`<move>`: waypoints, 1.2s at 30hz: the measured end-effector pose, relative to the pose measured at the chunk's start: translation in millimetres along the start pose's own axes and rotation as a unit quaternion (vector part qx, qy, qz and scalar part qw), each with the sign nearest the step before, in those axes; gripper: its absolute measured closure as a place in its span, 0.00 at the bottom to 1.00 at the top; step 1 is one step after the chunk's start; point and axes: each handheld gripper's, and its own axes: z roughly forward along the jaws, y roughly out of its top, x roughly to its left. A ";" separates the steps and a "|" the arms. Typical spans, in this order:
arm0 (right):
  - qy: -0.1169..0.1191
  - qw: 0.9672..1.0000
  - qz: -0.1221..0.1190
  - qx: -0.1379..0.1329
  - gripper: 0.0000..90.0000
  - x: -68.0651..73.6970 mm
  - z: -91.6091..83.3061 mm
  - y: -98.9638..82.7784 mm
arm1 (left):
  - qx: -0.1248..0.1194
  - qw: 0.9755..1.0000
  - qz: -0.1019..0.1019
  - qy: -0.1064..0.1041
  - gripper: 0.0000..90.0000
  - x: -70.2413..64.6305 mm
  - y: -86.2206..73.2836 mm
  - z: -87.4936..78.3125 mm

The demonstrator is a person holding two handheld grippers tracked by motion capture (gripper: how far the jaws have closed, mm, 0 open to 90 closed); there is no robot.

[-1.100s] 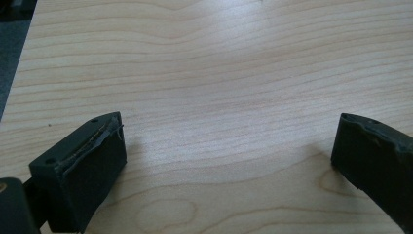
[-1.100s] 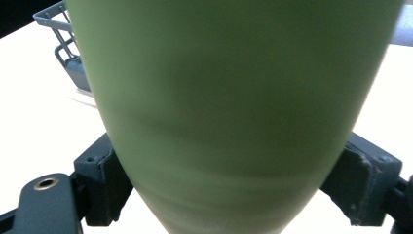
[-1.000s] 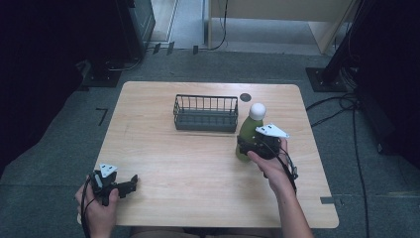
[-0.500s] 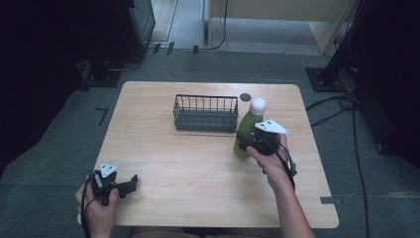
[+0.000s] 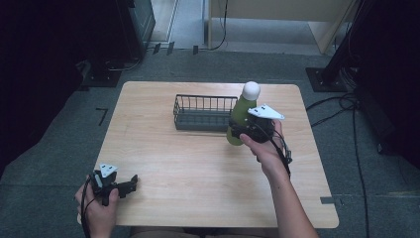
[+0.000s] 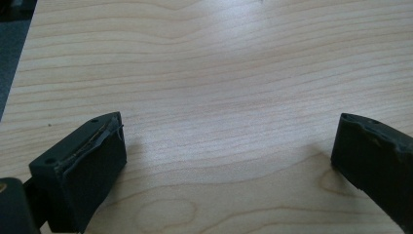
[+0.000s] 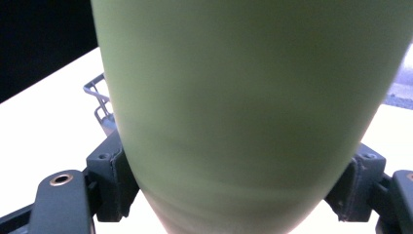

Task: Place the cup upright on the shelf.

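Note:
A green bottle (image 5: 242, 113) with a white round cap (image 5: 251, 89) hangs tilted just above the table, to the right of the black wire basket (image 5: 198, 121). My right gripper (image 5: 236, 130) is shut on its lower body; in the right gripper view the bottle (image 7: 243, 97) stands between both pads (image 7: 117, 180), and the basket's corner (image 7: 97, 97) shows at the left. My left gripper (image 5: 130, 182) rests open near the table's front left corner. In the left gripper view its jaws (image 6: 229, 161) stand wide apart over bare wood.
The light wooden table (image 5: 198, 173) has free room across its middle and front. Dark equipment, stands and cables sit on the grey floor around it. A small dark disc lies near the table's far edge, mostly behind the bottle.
The right gripper has risen with the bottle, lifting it off the table and a little toward the basket. The left gripper has stayed where it was.

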 end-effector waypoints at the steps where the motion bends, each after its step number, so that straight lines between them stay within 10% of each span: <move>1: 0.002 1.000 -0.001 -0.001 0.23 1.8 0.3 3.6 | 0.000 1.000 0.000 0.000 0.00 0.0 0.0 0.0; 21: 0.013 1.000 0.003 -0.020 0.23 17.8 23.7 54.3 | 0.000 1.000 0.000 0.000 0.00 0.0 0.0 0.0; 36: -0.022 0.999 0.015 -0.043 0.23 22.3 62.0 73.3 | 0.000 1.000 0.000 0.000 0.00 0.0 0.0 0.0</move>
